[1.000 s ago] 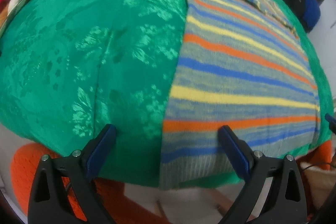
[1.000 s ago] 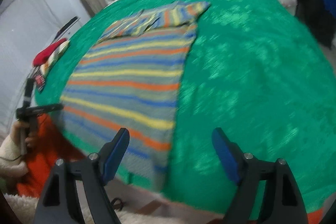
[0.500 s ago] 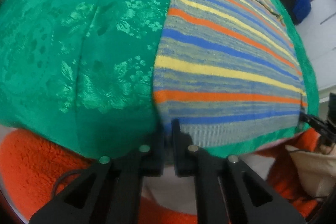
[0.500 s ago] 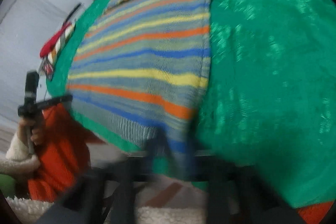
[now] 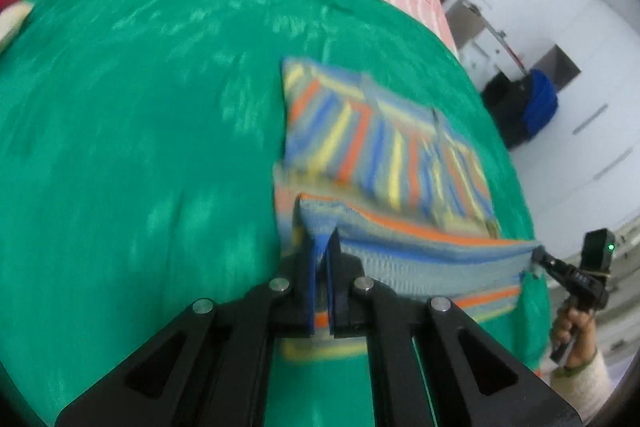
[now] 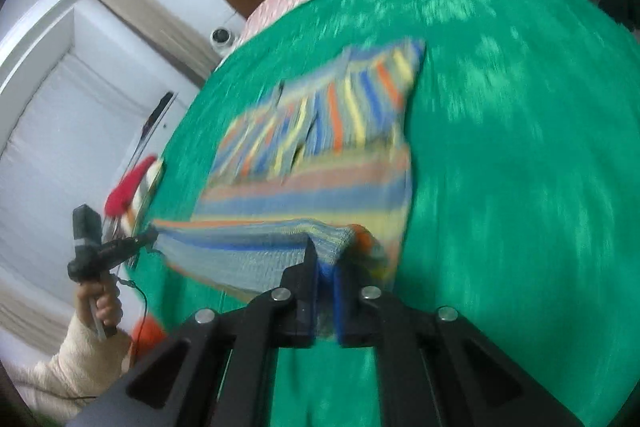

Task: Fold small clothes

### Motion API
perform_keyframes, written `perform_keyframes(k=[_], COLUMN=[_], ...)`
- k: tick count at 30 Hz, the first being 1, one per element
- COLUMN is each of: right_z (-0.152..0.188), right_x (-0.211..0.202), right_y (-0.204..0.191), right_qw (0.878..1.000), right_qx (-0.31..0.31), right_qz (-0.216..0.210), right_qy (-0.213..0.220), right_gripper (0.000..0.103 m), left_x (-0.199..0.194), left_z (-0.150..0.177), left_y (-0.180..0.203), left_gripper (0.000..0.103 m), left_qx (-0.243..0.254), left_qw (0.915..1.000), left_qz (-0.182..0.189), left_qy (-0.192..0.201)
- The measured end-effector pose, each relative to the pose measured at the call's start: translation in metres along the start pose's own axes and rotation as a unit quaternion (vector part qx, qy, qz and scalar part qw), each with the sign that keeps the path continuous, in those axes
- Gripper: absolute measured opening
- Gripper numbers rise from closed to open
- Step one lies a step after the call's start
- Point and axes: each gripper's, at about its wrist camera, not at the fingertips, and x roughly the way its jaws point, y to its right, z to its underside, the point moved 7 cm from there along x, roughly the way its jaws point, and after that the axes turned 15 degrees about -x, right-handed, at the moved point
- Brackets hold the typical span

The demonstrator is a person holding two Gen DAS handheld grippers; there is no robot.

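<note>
Hem corners of the striped sweater (image 5: 384, 131) sit pinched in my left gripper (image 5: 320, 259) and right gripper (image 6: 326, 263), lifted taut above the green bedspread (image 5: 140, 147). I judge this the bottom-to-top fold; next I should carry the hem level toward the collar.

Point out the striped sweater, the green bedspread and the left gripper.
striped sweater (image 5: 384, 143), left wrist view, on the folded sleeves.
green bedspread (image 5: 140, 131), left wrist view, on bare cloth left of the sweater.
left gripper (image 5: 322, 267), left wrist view, between the fingertips clamping the hem.
</note>
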Motion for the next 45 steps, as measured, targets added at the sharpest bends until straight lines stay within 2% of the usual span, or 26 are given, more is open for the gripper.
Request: perform_keyframes(k=[2, 6, 8, 9, 10, 11, 12, 13, 14, 15, 17, 19, 21, 23, 24, 26, 28, 30, 32, 33, 34, 35, 37, 39, 42, 45], right_z=[-0.032, -0.092, -0.122, -0.134, -0.143, -0.147, -0.147, -0.145, -0.142, -0.140, -0.136, -0.133, -0.128, -0.123, -0.117, -0.114, -0.129, -0.170, -0.206, -0.215, -0.218, -0.219, -0.209, -0.187, -0.162, -0.159], right_x=[0.019, 0.061, 0.090, 0.103, 0.114, 0.120, 0.127, 0.127, 0.121, 0.113, 0.097, 0.085, 0.089, 0.111, 0.136, 0.180, 0.210, 0.234, 0.227, 0.218, 0.213, 0.209, 0.208, 0.216, 0.248, 0.299], right_y=[0.019, 0.054, 0.075, 0.085, 0.097, 0.105, 0.117, 0.125, 0.126, 0.123, 0.110, 0.085, 0.052, 0.018, 0.000, -0.013, -0.013, -0.004, 0.001, -0.002, -0.006, -0.014, -0.044, -0.073, -0.117, -0.151], right_qw=[1.000, 1.000, 0.999, 0.999, 0.997, 0.996, 0.994, 0.991, 0.990, 0.991, 0.994, 0.998, 1.000, 0.997, 0.991, 0.982, 0.983, 0.993, 1.000, 1.000, 0.999, 0.999, 0.998, 0.990, 0.974, 0.965], right_qx=[0.006, 0.013, 0.021, 0.036, 0.058, 0.074, 0.100, 0.118, 0.121, 0.109, 0.062, 0.011, -0.016, -0.031, -0.039, -0.050, -0.047, -0.028, 0.007, 0.021, 0.027, 0.024, -0.024, -0.074, -0.119, -0.149], right_qz=[0.006, 0.025, 0.028, 0.017, 0.003, 0.000, 0.011, 0.026, 0.030, 0.030, 0.048, 0.043, 0.002, -0.052, -0.069, -0.058, -0.038, -0.019, -0.009, -0.019, -0.028, -0.038, -0.052, -0.066, -0.095, -0.099], right_qy=[0.004, 0.010, 0.014, 0.025, 0.044, 0.051, 0.052, 0.057, 0.068, 0.075, 0.072, 0.050, 0.010, -0.051, -0.105, -0.172, -0.172, -0.115, -0.024, 0.003, 0.012, 0.007, -0.039, -0.100, -0.165, -0.192], right_gripper=[0.006, 0.006, 0.006, 0.006, 0.009, 0.013, 0.026, 0.031, 0.032, 0.032, 0.032, 0.032, 0.032, 0.033, 0.039, 0.040, 0.040, 0.039, 0.040, 0.040, 0.040, 0.040, 0.041, 0.046, 0.046, 0.046], left_x=[0.034, 0.089, 0.118, 0.133, 0.142, 0.144, 0.141, 0.135, 0.124, 0.116, 0.096, 0.076, 0.062, 0.053, 0.049, 0.045, 0.041, 0.041, 0.039, 0.039, 0.040, 0.042, 0.046, 0.049, 0.049, 0.049], left_z=[-0.038, -0.093, -0.115, -0.127, -0.133, -0.138, -0.137, -0.137, -0.133, -0.131, -0.121, -0.102, -0.084, -0.067, -0.056, -0.035, -0.017, -0.002, 0.007, 0.008, 0.011, 0.013, 0.014, 0.014, 0.015, 0.016], left_y=[0.016, 0.035, 0.034, 0.031, 0.027, 0.019, 0.013, 0.010, 0.006, 0.003, -0.005, -0.010, -0.018, -0.031, -0.039, -0.053, -0.064, -0.073, -0.075, -0.075, -0.076, -0.077, -0.079, -0.079, -0.081, -0.082], left_gripper=[0.002, 0.002, 0.006, 0.019, 0.025, 0.037, 0.044, 0.047, 0.057, 0.065, 0.069, 0.077, 0.085, 0.086, 0.086, 0.086, 0.086, 0.087, 0.092, 0.097, 0.097, 0.098, 0.100, 0.102, 0.102, 0.102], left_qx=[-0.001, -0.004, -0.030, -0.051, -0.065, -0.080, -0.088, -0.090, -0.079, -0.066, -0.035, -0.003, 0.024, 0.046, 0.053, 0.051, 0.042, 0.036, 0.045, 0.050, 0.055, 0.057, 0.060, 0.063, 0.061, 0.062], left_qw=[0.9999, 0.9990, 0.9985, 0.9974, 0.9962, 0.9943, 0.9932, 0.9932, 0.9946, 0.9951, 0.9939, 0.9943, 0.9923, 0.9884, 0.9862, 0.9842, 0.9835, 0.9820, 0.9779, 0.9761, 0.9740, 0.9728, 0.9711, 0.9702, 0.9711, 0.9707], left_qz=[-0.012, -0.039, -0.041, -0.045, -0.052, -0.063, -0.068, -0.061, -0.049, -0.052, -0.076, -0.076, -0.091, -0.115, -0.130, -0.147, -0.153, -0.161, -0.168, -0.171, -0.173, -0.175, -0.178, -0.181, -0.176, -0.175], left_qy=[0.009, 0.023, 0.023, 0.026, 0.025, 0.029, 0.035, 0.041, 0.047, 0.053, 0.072, 0.075, 0.081, 0.088, 0.087, 0.084, 0.086, 0.093, 0.116, 0.125, 0.135, 0.141, 0.147, 0.148, 0.149, 0.153])
